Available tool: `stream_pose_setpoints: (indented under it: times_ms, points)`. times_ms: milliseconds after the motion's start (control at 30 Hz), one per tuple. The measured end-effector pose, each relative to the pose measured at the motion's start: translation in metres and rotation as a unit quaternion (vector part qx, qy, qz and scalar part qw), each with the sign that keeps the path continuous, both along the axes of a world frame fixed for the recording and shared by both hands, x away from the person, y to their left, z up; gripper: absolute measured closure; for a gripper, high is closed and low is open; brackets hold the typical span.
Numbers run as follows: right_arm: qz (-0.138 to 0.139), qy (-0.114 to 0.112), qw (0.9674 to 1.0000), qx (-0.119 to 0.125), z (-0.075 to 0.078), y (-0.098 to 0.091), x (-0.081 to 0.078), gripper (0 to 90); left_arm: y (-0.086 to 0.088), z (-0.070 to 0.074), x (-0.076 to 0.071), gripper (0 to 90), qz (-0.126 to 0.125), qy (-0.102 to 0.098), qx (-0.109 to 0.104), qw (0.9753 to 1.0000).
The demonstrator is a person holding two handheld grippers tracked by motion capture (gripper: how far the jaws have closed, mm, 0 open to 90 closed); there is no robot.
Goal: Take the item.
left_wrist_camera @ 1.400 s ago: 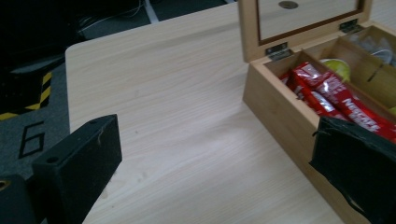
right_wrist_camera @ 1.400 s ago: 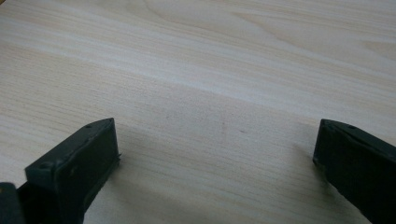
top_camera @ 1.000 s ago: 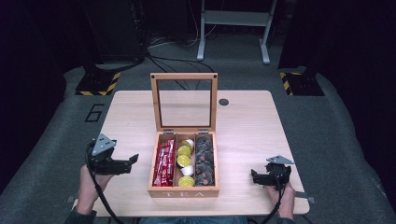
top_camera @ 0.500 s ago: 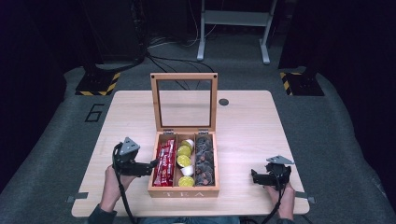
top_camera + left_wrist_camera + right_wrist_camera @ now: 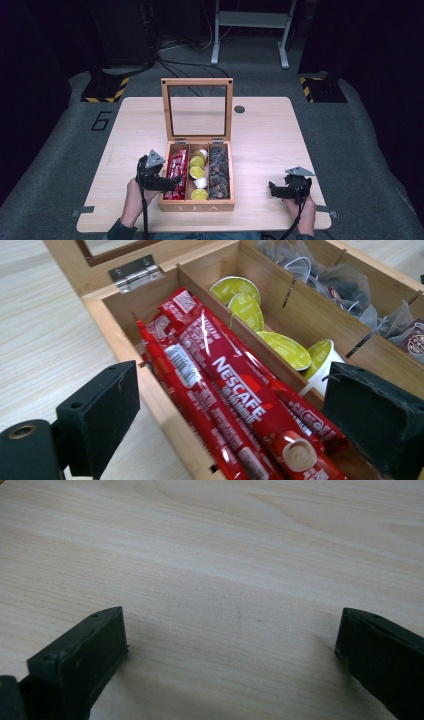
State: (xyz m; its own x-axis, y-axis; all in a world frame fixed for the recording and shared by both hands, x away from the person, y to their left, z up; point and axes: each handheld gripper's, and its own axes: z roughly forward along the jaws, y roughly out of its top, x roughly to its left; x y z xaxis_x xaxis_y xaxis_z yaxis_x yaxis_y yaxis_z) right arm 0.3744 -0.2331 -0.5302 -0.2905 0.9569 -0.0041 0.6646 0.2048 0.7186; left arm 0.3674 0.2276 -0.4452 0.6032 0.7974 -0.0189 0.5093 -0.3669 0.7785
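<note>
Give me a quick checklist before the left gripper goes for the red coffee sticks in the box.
1. Box lid upright, out of the way: ok.
2. Left gripper jaws apart, nothing pressed between them; they have just been closing slightly: ok.
3. Red coffee sticks lie between the jaws, uncovered: ok.
4. Left box wall also sits between the jaws: not ok.
5. Right gripper open over bare table: ok.
6. Stick count: cannot tell.

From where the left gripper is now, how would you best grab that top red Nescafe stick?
Probably across the Nescafe stick at its middle, coming from above: it lies lengthwise atop the others in the wooden tea box, and the left gripper already straddles it, jaws open.
</note>
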Motion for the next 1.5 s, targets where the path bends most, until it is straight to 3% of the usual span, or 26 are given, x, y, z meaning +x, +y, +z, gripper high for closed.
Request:
stream_pose_setpoints:
  times_ms: [200,300,600,900,1133,1500]
  points:
    - [-0.001,0.001,1.0,0.0,0.0,0.0,0.0,0.0,-0.01,-0.006,0.003,10.8,-0.007,0.005,0.006,0.9999]
    - [-0.001,0.0,1.0,-0.001,0.0,0.0,0.0,0.0,-0.014,-0.007,0.003,13.2,-0.009,0.0,0.023,0.9997]
    - [-0.001,0.0,1.0,0.0,0.0,0.0,0.0,0.0,-0.018,-0.008,0.005,19.2,-0.008,0.002,0.033,0.9994]
    - [-0.001,0.0,1.0,-0.001,0.0,0.0,0.0,0.0,-0.022,-0.006,0.006,35.7,-0.003,0.002,0.044,0.999]
    - [-0.001,0.0,1.0,0.0,0.0,0.0,0.0,0.0,-0.024,-0.009,0.006,38.0,-0.001,0.008,0.05,0.9987]
    - [-0.002,0.002,1.0,0.0,0.0,0.0,-0.001,0.0,-0.024,-0.011,0.005,50.1,0.015,0.006,0.06,0.9981]
